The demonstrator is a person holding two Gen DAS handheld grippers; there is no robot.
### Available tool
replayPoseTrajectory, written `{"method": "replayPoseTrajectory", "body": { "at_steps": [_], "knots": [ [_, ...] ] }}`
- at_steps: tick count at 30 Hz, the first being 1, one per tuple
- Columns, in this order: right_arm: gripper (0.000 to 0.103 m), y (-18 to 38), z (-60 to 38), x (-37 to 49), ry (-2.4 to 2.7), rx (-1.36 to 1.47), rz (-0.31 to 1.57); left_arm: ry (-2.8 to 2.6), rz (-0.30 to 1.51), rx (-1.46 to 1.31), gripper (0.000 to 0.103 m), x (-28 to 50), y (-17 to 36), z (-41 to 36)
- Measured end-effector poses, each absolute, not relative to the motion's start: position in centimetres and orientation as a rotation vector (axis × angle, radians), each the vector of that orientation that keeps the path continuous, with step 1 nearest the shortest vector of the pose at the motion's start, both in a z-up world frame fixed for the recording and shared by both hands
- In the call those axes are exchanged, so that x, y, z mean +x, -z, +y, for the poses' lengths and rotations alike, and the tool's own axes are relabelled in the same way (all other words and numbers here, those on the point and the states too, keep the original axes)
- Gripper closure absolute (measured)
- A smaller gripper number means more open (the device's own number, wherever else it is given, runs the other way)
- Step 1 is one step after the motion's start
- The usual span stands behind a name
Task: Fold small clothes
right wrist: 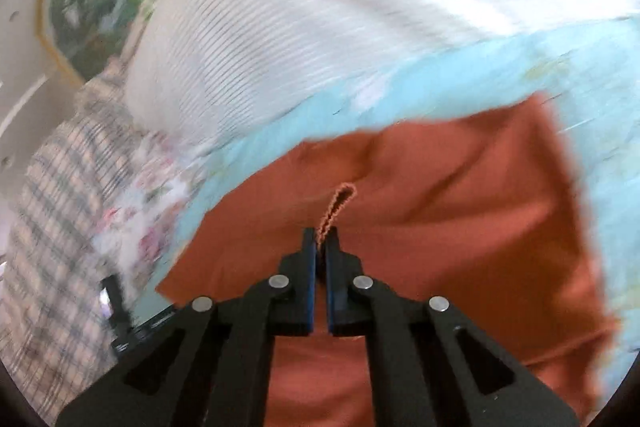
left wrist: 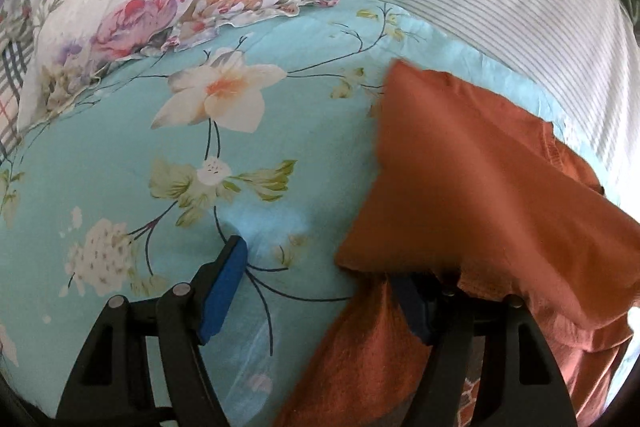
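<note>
Right gripper (right wrist: 321,245) is clamped on a hem of the orange garment (right wrist: 440,195). Left gripper (left wrist: 320,287) stands released, the cloth draped over its right finger, bulk lying to its right.

Left wrist view: the orange garment (left wrist: 480,167) drapes over the left gripper's (left wrist: 320,291) right finger, hiding most of its blue pad, and runs off the lower and right edges. Right wrist view: motion blur smears the bedding (right wrist: 440,67) and the patterned pillows (right wrist: 80,187); their detail is illegible.
</note>
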State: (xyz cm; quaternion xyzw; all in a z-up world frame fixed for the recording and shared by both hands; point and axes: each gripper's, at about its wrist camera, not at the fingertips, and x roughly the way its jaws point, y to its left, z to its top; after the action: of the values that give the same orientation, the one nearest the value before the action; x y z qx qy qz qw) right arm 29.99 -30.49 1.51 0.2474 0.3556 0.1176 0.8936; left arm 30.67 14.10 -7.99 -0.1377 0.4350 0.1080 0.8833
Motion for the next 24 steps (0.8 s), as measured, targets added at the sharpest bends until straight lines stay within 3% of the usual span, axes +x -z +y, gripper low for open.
{"method": "replayPoseTrajectory", "body": {
  "at_steps": [7,14,20,24],
  "knots": [
    [0.099,2.5,-35.7,30.2,-0.119,0.587,0.834,-0.235,0.907,-0.298,0.033,30.8,8.3,14.4],
    [0.099,-2.0,-34.5,28.4,-0.131,0.555,0.691,-0.220,0.889,-0.327,0.033,30.5,8.4,14.9],
    [0.098,3.1,-36.3,30.2,0.099,0.488,0.922,-0.230,0.868,-0.345,0.033,29.6,8.4,14.8],
    [0.098,1.1,-35.3,28.7,0.076,0.488,0.786,-0.239,0.869,-0.352,0.033,29.5,8.5,14.8]
  ]
}}
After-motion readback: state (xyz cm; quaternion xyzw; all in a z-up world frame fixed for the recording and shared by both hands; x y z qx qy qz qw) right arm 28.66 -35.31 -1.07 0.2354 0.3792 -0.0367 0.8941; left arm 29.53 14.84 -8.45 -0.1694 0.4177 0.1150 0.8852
